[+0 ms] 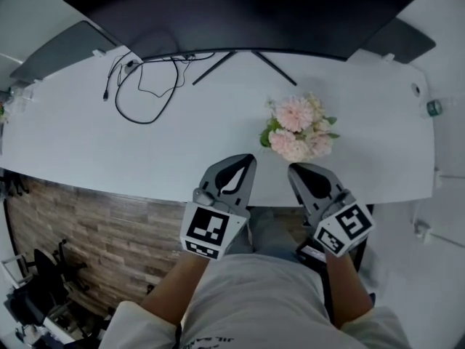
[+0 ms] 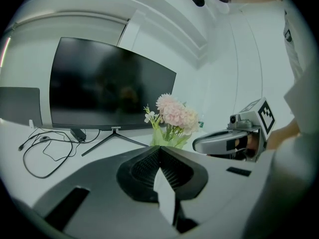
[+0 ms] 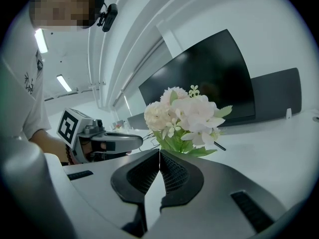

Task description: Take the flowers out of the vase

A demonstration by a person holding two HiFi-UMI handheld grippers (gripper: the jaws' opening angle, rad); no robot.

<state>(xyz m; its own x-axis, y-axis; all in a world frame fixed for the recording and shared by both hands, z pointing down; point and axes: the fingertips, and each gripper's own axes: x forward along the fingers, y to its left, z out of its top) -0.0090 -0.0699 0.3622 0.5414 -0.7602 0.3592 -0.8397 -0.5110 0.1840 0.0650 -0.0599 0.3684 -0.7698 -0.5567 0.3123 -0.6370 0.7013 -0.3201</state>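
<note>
Left gripper (image 1: 245, 160) and right gripper (image 1: 295, 168) both closed, empty, just short of the flowers (image 1: 298, 131); best to open one wide, then pinch the stems (image 2: 171, 133) low.

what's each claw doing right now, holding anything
left claw: closed, holding nothing
right claw: closed, holding nothing; the flowers stand just beyond its tips, not gripped

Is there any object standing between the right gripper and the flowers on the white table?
Nothing visible does. The right gripper, jaws shut, points at the flowers across a bare strip of white table. The black cable lies far off to the left, and the monitor stands behind the flowers.
</note>
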